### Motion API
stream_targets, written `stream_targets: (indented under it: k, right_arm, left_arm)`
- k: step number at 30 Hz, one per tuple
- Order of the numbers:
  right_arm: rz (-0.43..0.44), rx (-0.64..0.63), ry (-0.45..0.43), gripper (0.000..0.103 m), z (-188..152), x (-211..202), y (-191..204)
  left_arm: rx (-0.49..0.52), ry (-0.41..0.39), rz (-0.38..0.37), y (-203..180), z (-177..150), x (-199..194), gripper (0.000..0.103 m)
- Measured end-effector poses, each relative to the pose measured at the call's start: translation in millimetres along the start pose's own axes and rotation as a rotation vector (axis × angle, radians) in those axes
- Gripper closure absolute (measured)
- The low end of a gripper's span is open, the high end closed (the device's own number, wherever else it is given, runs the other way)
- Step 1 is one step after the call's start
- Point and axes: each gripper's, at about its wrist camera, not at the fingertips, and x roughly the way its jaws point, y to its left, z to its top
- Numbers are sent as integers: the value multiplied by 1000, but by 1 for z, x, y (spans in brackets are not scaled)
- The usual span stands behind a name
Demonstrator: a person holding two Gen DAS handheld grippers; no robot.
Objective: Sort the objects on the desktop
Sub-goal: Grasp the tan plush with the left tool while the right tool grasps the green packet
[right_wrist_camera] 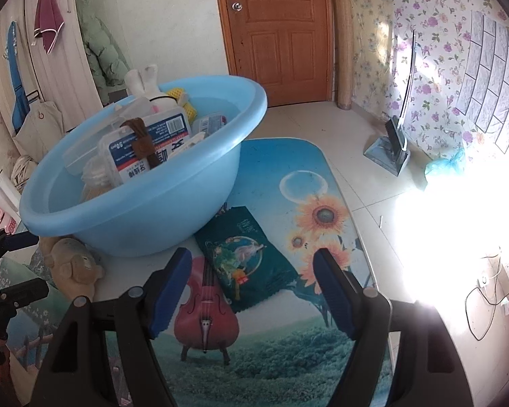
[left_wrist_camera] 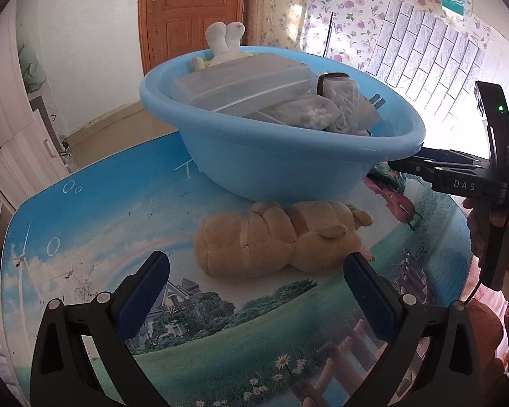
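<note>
Basin (left_wrist_camera: 271,173) light blue, heaped with boxes; tan plush (left_wrist_camera: 278,240) beside it. Fingers of both grippers spread, empty.

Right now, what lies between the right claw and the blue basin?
The dark green packet lies flat on the table between the open right claw and blue basin, seen in the right wrist view.

A brown wooden door (right_wrist_camera: 275,34) stood shut beside flowered wallpaper (right_wrist_camera: 434,17); sunlight glared on the pale tiled floor (right_wrist_camera: 373,183).

free: table (right_wrist_camera: 281,176) right of packet (right_wrist_camera: 247,257) | blocked: basin (left_wrist_camera: 271,162) behind, touching plush (left_wrist_camera: 275,240) and packet
</note>
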Motion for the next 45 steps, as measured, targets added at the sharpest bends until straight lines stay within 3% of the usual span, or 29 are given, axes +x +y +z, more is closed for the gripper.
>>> stream_targets:
  k: [9,12,13,14,15,17,27,33,45]
  right_arm:
    - [17,-20,39,28,2,16,-1]
    - [33,-38,58,36,-1,18,3]
    - [32,-47,68,43,-3,19,4]
    - [27,-59,77,48,-4,20,7]
    - [21,-71,84,49,-6,20,9]
    - [18,-90,85,52,-9,18,12]
    - [60,-110,89,54,-29,1,29]
    - [92,-116,90,54,-42,-13,40]
    - [128,-138,98,54,-67,-37,61]
  left_arm:
    - [55,16,-60,-18,11,16,0]
    - [85,27,-75,-27,12,20,0]
    - [88,33,-86,-29,11,21,0]
    - [87,37,-104,-31,10,22,2]
    - [87,43,-130,-33,8,22,16]
    - [106,48,-124,-38,4,21,33]
    - [83,54,-137,-45,-16,0,35]
    - [51,53,-104,-44,-35,-16,35]
    - [-60,46,-10,6,-54,-36,34]
